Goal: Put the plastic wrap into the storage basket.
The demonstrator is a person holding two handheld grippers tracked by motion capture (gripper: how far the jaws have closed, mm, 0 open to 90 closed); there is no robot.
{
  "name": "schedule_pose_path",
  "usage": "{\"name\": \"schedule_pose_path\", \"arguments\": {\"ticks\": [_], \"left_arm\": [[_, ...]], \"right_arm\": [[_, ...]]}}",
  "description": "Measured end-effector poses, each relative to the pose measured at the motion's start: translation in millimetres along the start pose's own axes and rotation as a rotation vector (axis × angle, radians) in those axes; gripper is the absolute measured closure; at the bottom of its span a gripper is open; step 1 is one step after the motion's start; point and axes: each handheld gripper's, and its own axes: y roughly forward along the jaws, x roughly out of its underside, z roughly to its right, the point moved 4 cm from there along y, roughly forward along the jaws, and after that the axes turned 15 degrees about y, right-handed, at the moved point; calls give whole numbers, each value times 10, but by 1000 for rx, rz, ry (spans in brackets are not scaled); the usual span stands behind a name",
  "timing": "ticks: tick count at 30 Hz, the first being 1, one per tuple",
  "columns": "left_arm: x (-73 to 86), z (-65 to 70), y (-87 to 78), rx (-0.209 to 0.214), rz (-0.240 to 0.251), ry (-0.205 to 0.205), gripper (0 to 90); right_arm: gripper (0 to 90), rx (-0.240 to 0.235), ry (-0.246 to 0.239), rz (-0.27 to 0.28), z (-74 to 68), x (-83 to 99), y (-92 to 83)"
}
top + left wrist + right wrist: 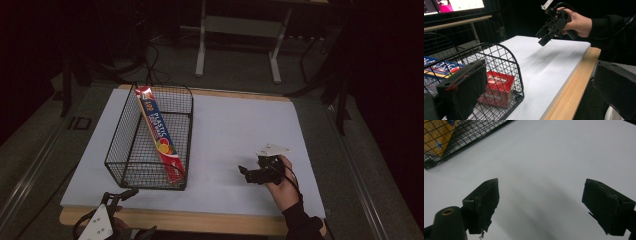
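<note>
White foam covers the surface (235, 130); a wire basket (131, 172) at its left holds a plastic-wrap box (159, 132) leaning along its right wall. Both tongs gape wide and empty: right tongs (245, 173) hover mid-right, left tongs (122, 195) beside the basket's near edge. Reaching in carelessly could snag the mesh and drag the basket.

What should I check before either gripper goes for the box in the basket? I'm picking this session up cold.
1. Right gripper open, nothing held: ok.
2. Left gripper open, nothing held: ok.
3. Plastic-wrap box inside the wire basket, leaning end to end: ok.
4. Top of the basket open for access: ok.
5. White board between right gripper and basket free of obstacles: ok.
6. Whether the box is caught on the mesh: cannot tell.
</note>
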Motion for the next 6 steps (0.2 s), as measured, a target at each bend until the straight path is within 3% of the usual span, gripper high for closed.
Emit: {"name": "schedule_pose_path", "arguments": {"ticks": [6], "left_arm": [[-4, 8, -1, 3, 0, 6, 1]], "right_arm": [[144, 6, -18, 0, 2, 10, 15]]}}
